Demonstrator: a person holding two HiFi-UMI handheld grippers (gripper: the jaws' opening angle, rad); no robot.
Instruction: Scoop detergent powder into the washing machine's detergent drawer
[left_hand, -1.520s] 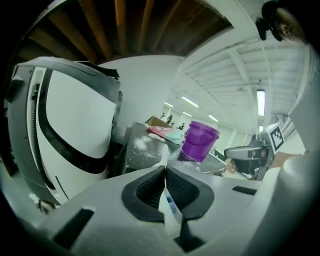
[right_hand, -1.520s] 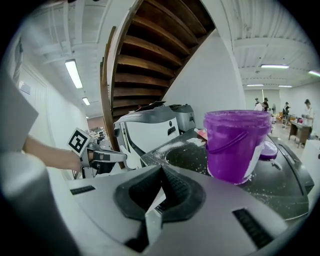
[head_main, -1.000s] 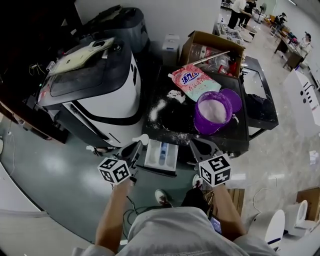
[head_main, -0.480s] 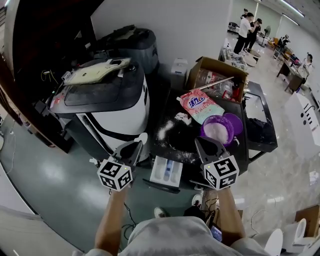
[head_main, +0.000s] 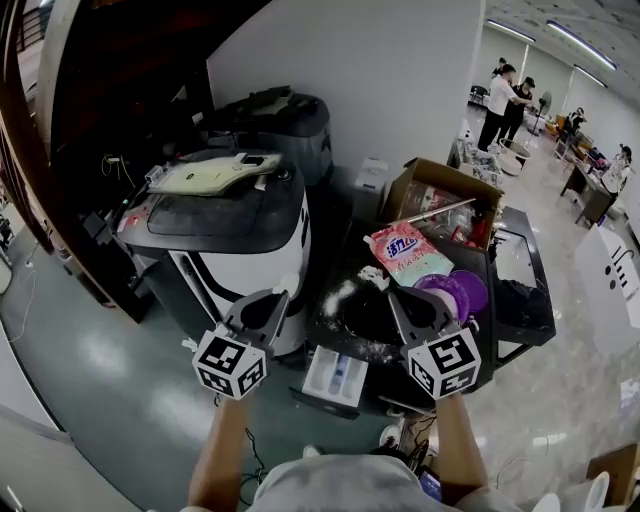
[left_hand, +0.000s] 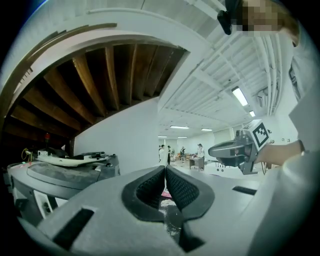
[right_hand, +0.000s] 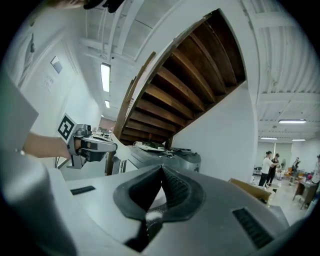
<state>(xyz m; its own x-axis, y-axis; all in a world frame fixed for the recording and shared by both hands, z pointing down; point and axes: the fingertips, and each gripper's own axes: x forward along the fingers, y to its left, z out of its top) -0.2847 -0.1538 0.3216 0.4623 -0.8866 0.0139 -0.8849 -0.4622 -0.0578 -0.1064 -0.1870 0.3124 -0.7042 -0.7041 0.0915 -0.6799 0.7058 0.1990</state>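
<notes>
The grey and white washing machine (head_main: 225, 235) stands at the left. Its white detergent drawer (head_main: 335, 373) is pulled out low between my arms. On the black table (head_main: 340, 325) lie spilled powder, a pink detergent bag (head_main: 404, 249) and a purple tub (head_main: 452, 293) of powder. My left gripper (head_main: 272, 300) is shut; a small white scoop (head_main: 290, 286) sticks out at its tip, though the left gripper view does not show it. My right gripper (head_main: 410, 300) is shut and holds nothing, with powder dust on its pads (right_hand: 150, 215). Both are raised, above and apart from the drawer.
An open cardboard box (head_main: 440, 205) sits at the table's far end. A second dark machine (head_main: 275, 115) stands against the white wall. A dark cabinet (head_main: 515, 285) is on the right. People stand far off at the back right. Wooden stairs rise overhead.
Both grippers have risen from beside the drawer and now point more upward. The head view has tilted up, so the drawer sits lower in it. Both pairs of jaws stay shut.
</notes>
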